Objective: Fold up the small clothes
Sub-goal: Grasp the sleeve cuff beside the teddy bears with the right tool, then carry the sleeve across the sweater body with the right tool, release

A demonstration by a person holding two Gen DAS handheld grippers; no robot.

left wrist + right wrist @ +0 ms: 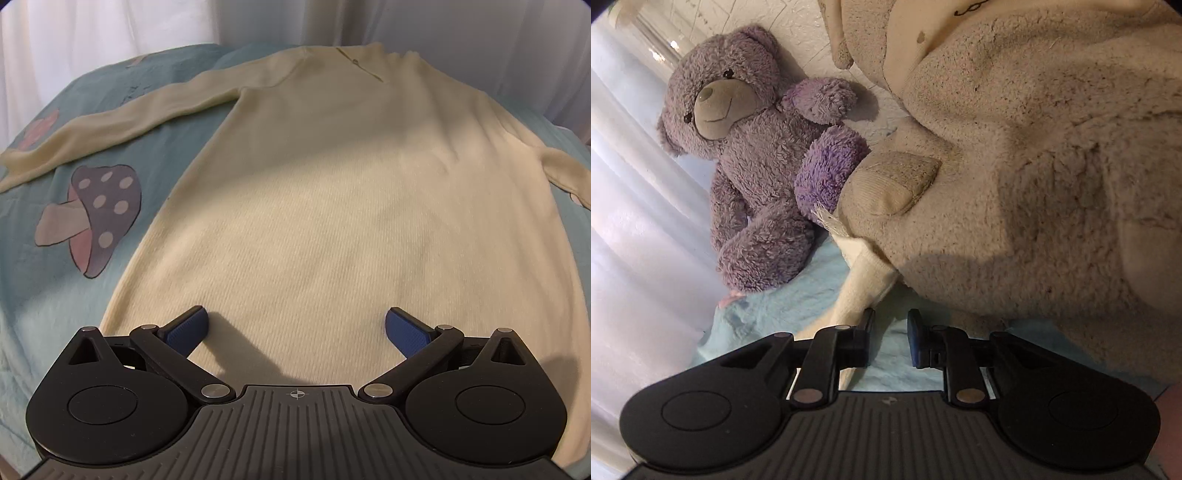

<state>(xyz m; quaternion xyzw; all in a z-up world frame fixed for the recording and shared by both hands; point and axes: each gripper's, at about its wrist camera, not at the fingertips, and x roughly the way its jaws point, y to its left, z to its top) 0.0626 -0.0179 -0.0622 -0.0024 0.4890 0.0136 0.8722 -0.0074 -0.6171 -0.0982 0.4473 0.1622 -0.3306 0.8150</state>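
Note:
A cream knit long-sleeved garment lies flat on a teal bedsheet, with its collar at the far end and its hem near me. One sleeve stretches out to the left. My left gripper hangs just above the hem, jaws wide open, and only fabric shows below the blue pads. In the right wrist view my right gripper stands with a narrow gap; only blue sheet shows between its fingers. A cream sleeve end runs past the outside of its left finger.
A purple teddy bear sits against the wall ahead of the right gripper. A big beige plush toy fills the right side, resting over the sleeve end. A mushroom print marks the sheet. White curtains hang behind the bed.

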